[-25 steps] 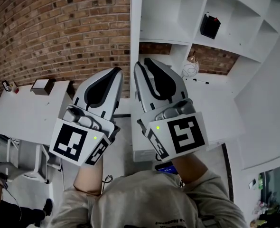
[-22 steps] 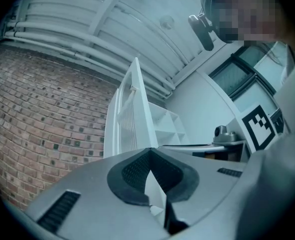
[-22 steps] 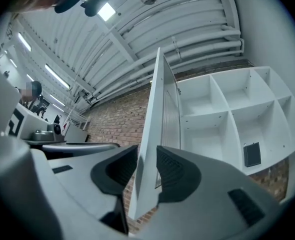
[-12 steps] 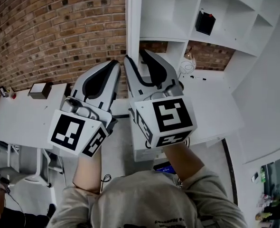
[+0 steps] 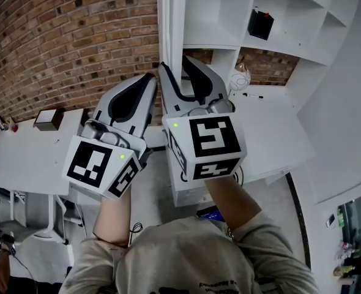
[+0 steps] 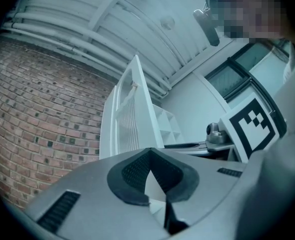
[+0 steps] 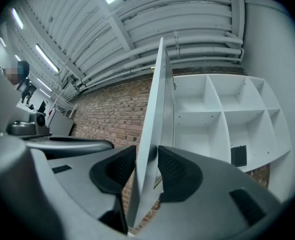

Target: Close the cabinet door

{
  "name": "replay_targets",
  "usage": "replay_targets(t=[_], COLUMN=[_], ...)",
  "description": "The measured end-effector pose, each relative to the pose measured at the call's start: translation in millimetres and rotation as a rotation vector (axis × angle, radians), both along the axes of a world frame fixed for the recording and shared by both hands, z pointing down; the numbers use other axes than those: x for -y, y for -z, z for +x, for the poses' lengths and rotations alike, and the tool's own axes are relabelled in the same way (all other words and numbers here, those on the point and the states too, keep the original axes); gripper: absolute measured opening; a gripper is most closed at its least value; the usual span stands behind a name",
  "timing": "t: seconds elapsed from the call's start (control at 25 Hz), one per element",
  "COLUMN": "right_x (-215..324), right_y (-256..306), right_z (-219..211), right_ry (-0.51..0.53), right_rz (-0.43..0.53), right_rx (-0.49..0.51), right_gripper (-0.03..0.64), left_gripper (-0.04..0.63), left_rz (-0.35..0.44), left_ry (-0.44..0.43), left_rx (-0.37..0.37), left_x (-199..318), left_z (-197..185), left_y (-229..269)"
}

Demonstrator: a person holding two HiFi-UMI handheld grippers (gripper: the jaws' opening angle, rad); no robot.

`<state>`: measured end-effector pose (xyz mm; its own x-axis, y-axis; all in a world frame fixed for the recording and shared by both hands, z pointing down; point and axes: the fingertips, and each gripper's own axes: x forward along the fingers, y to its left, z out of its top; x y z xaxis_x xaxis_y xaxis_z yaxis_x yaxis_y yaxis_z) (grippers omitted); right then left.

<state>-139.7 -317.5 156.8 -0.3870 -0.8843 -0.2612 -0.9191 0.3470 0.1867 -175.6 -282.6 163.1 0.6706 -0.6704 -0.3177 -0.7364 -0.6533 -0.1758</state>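
Note:
The white cabinet door (image 5: 164, 35) stands open, edge-on to me, between the brick wall and the open shelves (image 5: 223, 17). My right gripper (image 5: 174, 67) is open, and its two jaws straddle the door's free edge. In the right gripper view the door (image 7: 155, 109) runs up between the dark pads (image 7: 175, 171) of the right gripper (image 7: 146, 164), with a thin gap on the shelf side. My left gripper (image 5: 147, 81) is shut on nothing, just left of the door. The left gripper view shows the door (image 6: 130, 116) above the tips of the left gripper (image 6: 150, 153).
A black box (image 5: 260, 24) sits in a shelf compartment. A round glass ornament (image 5: 241, 78) stands on the white counter (image 5: 272, 133) below. A brick wall (image 5: 76, 41) is on the left, with a white table (image 5: 21, 158) and a small box (image 5: 46, 118) before it.
The right gripper's jaws have spread apart and shifted left, so they now sit on either side of the door's edge. The left gripper has barely moved.

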Motion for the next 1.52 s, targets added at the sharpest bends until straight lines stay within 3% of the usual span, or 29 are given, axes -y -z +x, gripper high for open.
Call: replay_targets(t=[0.72, 1.04, 1.52], right_x=[3, 5, 19], right_y=[0, -2, -1], right_z=[18, 58, 114], right_ry=[-0.039, -0.076, -0.050], right_rz=[-0.010, -0.031, -0.041], right_rx=[0.001, 0.034, 0.069], right_gripper=[0.120, 0.098, 0.091], left_gripper=[0.006, 0.006, 0.006], left_rz=[-0.022, -0.029, -0.051], left_ry=[-0.055, -0.097, -0.128], left_rx=[-0.009, -0.001, 0.023], left_x=[10, 12, 32], left_z=[15, 41, 88], left_y=[-7, -9, -18])
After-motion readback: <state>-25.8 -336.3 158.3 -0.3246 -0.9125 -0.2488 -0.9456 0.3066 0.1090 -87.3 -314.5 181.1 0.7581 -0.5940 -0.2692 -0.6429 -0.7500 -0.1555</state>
